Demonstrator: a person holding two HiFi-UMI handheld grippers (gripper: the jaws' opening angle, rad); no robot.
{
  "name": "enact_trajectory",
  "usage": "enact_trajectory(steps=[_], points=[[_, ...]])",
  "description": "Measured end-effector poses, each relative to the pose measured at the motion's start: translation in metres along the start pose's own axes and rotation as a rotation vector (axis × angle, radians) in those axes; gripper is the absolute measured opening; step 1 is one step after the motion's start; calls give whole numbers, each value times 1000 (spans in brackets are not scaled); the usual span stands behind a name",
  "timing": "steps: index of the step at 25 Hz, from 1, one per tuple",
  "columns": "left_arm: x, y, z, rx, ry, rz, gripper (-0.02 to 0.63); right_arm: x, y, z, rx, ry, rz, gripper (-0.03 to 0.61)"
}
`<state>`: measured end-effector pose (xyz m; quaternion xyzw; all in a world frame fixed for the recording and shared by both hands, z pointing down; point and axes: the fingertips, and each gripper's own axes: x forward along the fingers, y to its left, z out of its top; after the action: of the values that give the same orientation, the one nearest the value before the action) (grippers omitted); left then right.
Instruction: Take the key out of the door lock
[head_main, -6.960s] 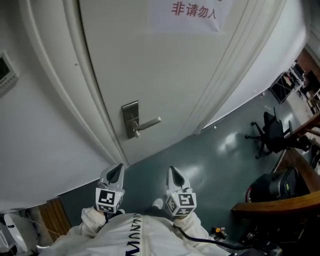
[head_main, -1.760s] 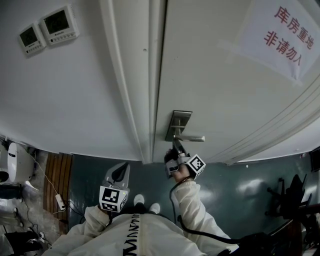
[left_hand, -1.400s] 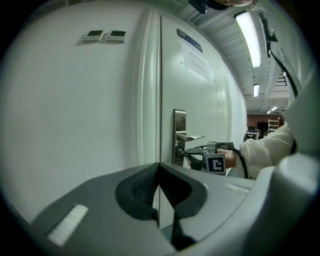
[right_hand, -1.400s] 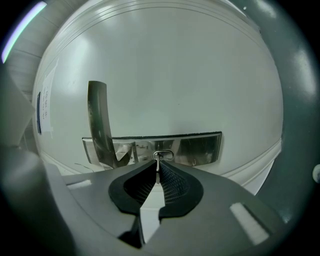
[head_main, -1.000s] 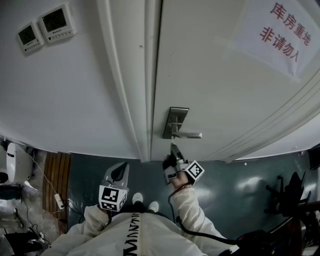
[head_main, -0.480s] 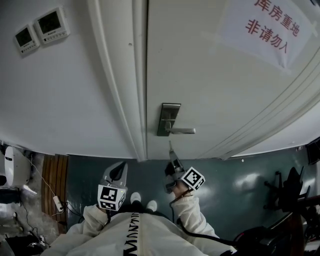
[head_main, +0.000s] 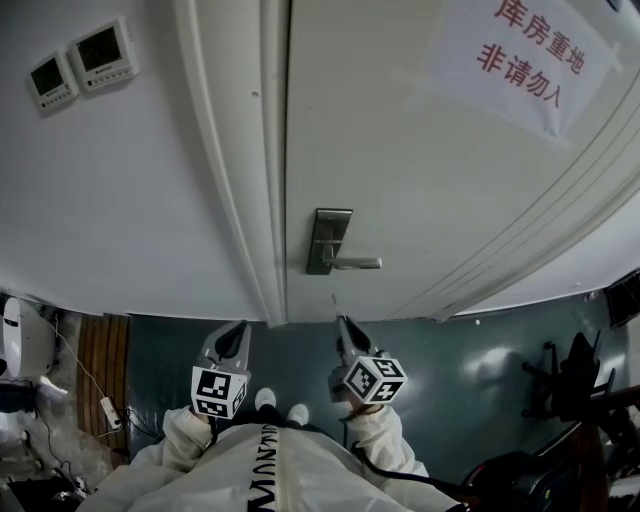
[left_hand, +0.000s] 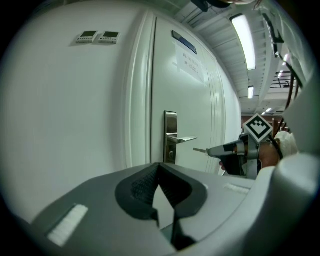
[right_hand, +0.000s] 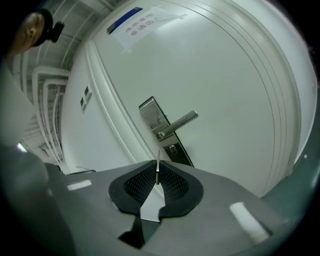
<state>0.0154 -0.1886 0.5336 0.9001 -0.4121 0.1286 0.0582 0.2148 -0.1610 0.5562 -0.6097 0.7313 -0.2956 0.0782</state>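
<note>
Thin silver metal key (right_hand: 158, 160) out of the steel door lock (right_hand: 172, 148), pinched in the right gripper (right_hand: 157, 172).
Light, stiff, probably slippery; best held by the bow, blade toward 12 o'clock. Left gripper (left_hand: 159, 169) closed, empty.

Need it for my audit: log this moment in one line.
right gripper: jaws shut on key | key: out of lock | left gripper: jaws shut, empty

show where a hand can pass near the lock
Free: gap between the silver metal lock plate and the right claw shut on the thin metal key; bare white door right of the silver lever. Crowded: plate's left, by the door frame.
</note>
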Motion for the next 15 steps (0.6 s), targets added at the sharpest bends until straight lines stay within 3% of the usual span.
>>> enact_trajectory(steps=[8, 15], points=[[5, -7, -1, -2, -4, -22, 0, -28, 10, 20, -413, -22, -181, 23], [3, -10, 1, 3, -11, -13, 0, -41, 18, 18, -459, -31, -179, 23]])
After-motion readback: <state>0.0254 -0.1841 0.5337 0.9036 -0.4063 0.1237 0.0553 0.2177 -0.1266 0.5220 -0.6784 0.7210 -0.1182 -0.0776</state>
